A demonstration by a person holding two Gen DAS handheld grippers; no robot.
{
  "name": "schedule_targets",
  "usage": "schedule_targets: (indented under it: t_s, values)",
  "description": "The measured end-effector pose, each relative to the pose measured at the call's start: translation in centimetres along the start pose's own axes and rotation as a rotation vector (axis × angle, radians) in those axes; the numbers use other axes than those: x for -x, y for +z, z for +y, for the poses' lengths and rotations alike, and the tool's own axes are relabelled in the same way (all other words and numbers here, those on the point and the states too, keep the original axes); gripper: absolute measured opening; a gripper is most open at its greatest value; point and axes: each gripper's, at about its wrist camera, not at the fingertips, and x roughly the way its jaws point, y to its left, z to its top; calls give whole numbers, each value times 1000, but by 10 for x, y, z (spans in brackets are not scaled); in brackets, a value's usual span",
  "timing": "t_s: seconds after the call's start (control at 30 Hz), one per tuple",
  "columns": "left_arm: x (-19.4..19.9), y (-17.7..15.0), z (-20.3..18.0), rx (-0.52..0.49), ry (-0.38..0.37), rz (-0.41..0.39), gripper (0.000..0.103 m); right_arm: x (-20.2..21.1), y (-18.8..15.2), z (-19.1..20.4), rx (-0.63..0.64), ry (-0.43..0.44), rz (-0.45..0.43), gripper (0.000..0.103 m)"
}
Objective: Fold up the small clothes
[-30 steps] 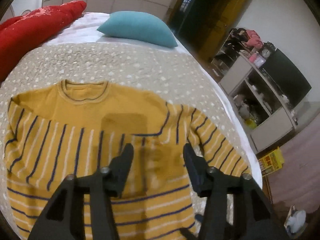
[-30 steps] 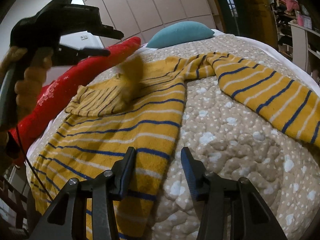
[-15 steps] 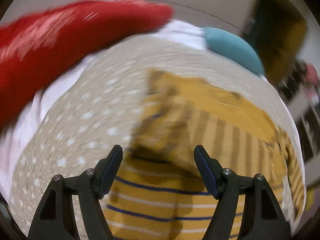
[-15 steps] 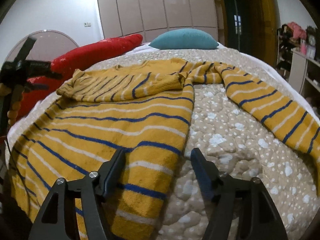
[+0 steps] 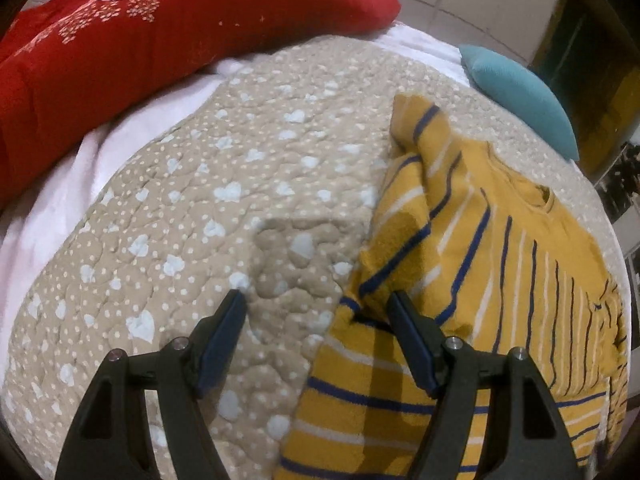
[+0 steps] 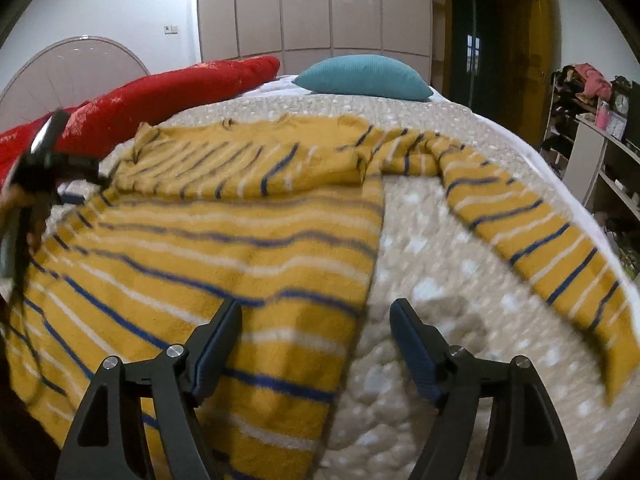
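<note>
While my right gripper (image 6: 316,344) is opening wider with nothing held, above the sweater (image 6: 224,248) side edge, the left gripper (image 5: 318,334) hangs open and empty at its other edge. I should grip both layers at the hem. The knit is thick and fuzzy; one sleeve (image 6: 536,236) lies at 2 o'clock on the bumpy quilt (image 5: 224,184).

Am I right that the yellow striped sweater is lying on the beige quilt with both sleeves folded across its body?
Not quite. Only one sleeve of the yellow striped sweater is folded across; the other sleeve lies stretched out on the beige quilt, as the right wrist view shows.
</note>
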Motion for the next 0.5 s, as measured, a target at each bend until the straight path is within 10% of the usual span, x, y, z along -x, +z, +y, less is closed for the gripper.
schedule_targets:
  t_s: [0.17,0.5]
  values:
    - [2,-11,7,42,-15,-60,73,19,70,25,113,65,-68,80]
    - [6,-18,26,128,-119,-100,72,-82,177,186,457,163,102,80]
